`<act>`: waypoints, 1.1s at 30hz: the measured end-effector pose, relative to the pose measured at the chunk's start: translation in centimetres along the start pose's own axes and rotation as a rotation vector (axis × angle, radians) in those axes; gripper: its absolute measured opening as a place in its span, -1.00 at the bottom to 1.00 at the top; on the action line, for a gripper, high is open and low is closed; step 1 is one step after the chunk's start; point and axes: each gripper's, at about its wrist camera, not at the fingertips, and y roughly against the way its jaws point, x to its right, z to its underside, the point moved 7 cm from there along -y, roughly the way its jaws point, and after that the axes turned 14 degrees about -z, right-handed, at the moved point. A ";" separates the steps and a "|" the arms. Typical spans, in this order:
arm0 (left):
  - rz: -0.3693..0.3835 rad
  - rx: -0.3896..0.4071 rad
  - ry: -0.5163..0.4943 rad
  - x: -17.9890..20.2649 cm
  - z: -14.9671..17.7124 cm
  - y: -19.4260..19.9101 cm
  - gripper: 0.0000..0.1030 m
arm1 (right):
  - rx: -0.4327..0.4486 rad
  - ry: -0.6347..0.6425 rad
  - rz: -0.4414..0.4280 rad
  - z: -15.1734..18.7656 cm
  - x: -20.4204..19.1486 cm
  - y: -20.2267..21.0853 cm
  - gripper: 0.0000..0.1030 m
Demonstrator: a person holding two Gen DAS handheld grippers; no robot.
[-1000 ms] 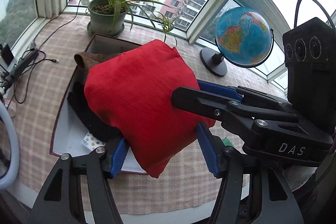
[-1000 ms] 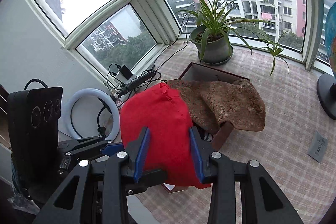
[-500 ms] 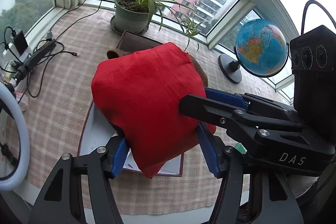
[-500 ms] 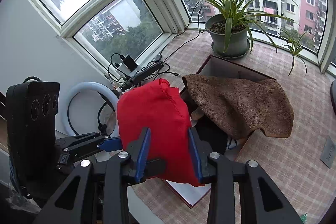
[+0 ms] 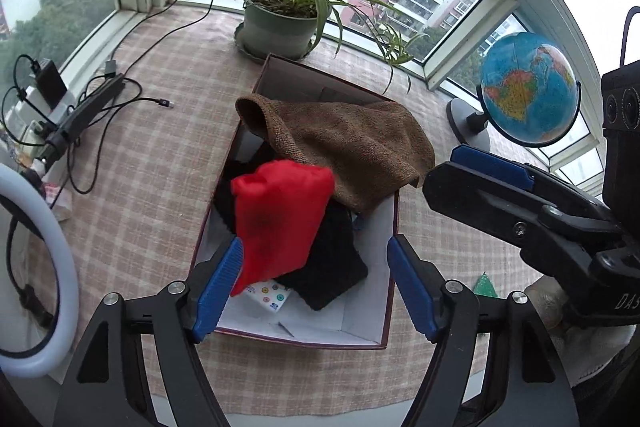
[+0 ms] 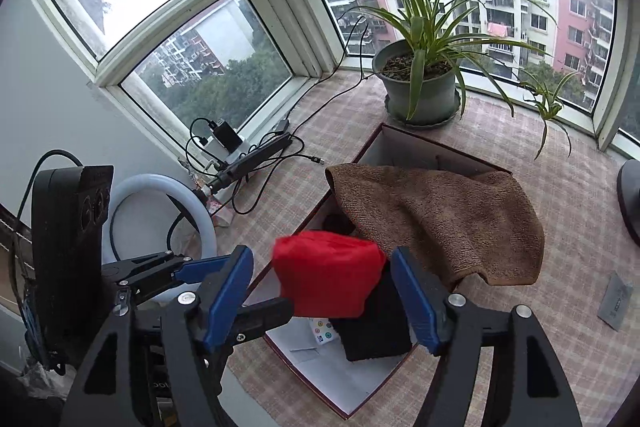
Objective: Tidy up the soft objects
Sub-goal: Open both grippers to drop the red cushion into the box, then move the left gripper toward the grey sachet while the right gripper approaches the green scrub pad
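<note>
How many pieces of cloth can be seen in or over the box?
3. The red cloth is blurred above the box's near half; the black cloth lies inside, below it; the brown towel drapes over the far part. More may be hidden underneath.

Red cloth (image 5: 280, 219), bunched and blurred at its edges, seen above the near-left part of the open box (image 5: 386, 307); whether it touches anything cannot be told. In the right wrist view the red cloth (image 6: 328, 279) appears as a compact folded mass over the box's left wall (image 6: 316, 215). Brown towel (image 5: 344, 143), coarse-piled, draped over the box's middle and right wall (one corner hangs outside, right wrist view (image 6: 500, 267)). Black cloth (image 5: 332, 267), flat and dark, lies on the white box floor beneath the red one, partly under the towel; a small white dotted item (image 5: 268, 295) lies beside it.
</note>
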 end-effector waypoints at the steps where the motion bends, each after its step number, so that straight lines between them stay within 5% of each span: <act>1: -0.001 0.000 0.003 -0.1 0.0 -0.1 0.45 | 0.001 -0.001 0.002 -0.1 0.1 0.1 0.37; 18: -0.063 0.016 -0.027 1.8 -0.2 -0.7 0.45 | 0.016 -0.010 0.088 1.1 3.6 2.4 0.37; 33: -0.110 0.074 -0.190 10.5 -0.2 -2.8 0.45 | 0.082 -0.115 0.214 6.5 14.5 10.4 0.37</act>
